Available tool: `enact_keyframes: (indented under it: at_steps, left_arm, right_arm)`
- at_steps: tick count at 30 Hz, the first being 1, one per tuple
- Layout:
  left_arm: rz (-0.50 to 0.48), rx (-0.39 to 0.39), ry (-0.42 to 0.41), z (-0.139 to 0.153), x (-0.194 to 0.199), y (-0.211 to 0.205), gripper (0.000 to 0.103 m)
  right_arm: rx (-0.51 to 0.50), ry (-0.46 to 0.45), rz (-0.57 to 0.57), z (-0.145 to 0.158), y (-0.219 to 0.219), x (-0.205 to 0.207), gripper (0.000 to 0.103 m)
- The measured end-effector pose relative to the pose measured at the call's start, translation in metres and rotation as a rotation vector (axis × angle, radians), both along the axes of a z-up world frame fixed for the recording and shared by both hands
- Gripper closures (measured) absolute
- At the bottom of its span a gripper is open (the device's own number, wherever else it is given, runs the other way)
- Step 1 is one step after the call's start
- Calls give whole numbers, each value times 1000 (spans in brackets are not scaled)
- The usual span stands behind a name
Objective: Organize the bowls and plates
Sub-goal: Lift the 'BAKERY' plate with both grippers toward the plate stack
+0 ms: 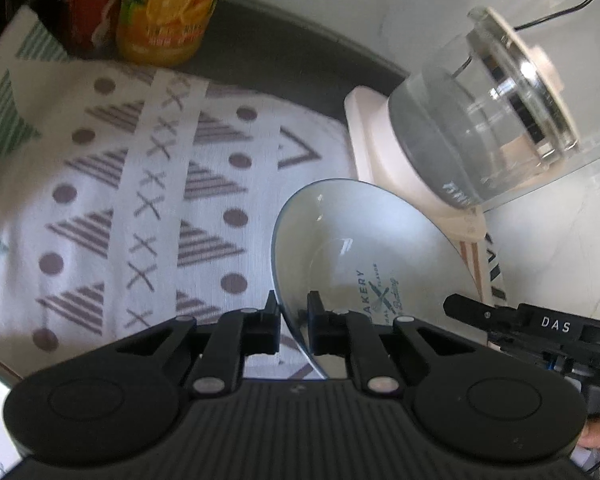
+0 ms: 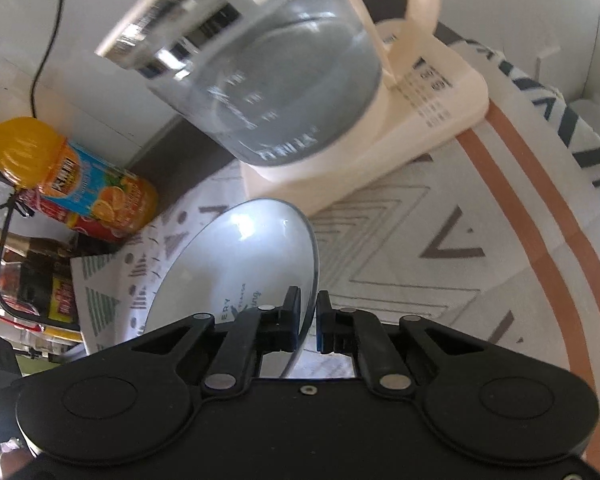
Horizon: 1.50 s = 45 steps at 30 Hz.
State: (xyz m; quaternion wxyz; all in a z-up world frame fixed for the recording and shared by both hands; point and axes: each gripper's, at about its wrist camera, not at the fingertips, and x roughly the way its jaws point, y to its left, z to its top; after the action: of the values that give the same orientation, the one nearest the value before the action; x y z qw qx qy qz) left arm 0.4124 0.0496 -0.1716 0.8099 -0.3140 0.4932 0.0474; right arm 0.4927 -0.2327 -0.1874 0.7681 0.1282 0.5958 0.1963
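A white bowl (image 1: 360, 248) printed with a blue "BAKERY" motif hangs tilted over a patterned cloth (image 1: 140, 200) on the bench, held on opposite sides of its rim by two hand-held tools. In the left wrist view the left gripper (image 1: 294, 320) sits at lower centre of the frame, jaws drawn in on the thin edge of the bowl, one finger outside the wall and one inside. In the right wrist view the right gripper (image 2: 309, 316) does the same at lower centre, pinching the far side of the bowl (image 2: 236, 264); the gap at its fingers is narrow, with the rim running through it.

A glass kettle (image 1: 488, 120) on a cream base fills the upper right of the left view, near the bowl's upper rim, and an orange juice bottle (image 2: 80, 184) lies at the left of the right view beside a red can (image 2: 92, 230).

The bowl looks like glazed ceramic: stiff, fairly heavy for its size, slick under hard pads and liable to chip or shatter if dropped. The rim is the only practical hold, and a two-sided pinch seems the safest way to keep it from swinging. With the kettle so near, any sideways carry probably calls for care.
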Motion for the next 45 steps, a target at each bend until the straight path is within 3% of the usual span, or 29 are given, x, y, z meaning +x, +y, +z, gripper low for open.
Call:
enact_keyframes:
  at_steps: [22, 45]
  left_arm:
    - [-5, 35, -58, 34, -53, 62, 93]
    - [-88, 74, -79, 48, -146, 126, 93]
  right_arm:
    - [53, -54, -32, 30, 65, -50, 95]
    - [75, -106, -89, 40, 120, -160, 95]
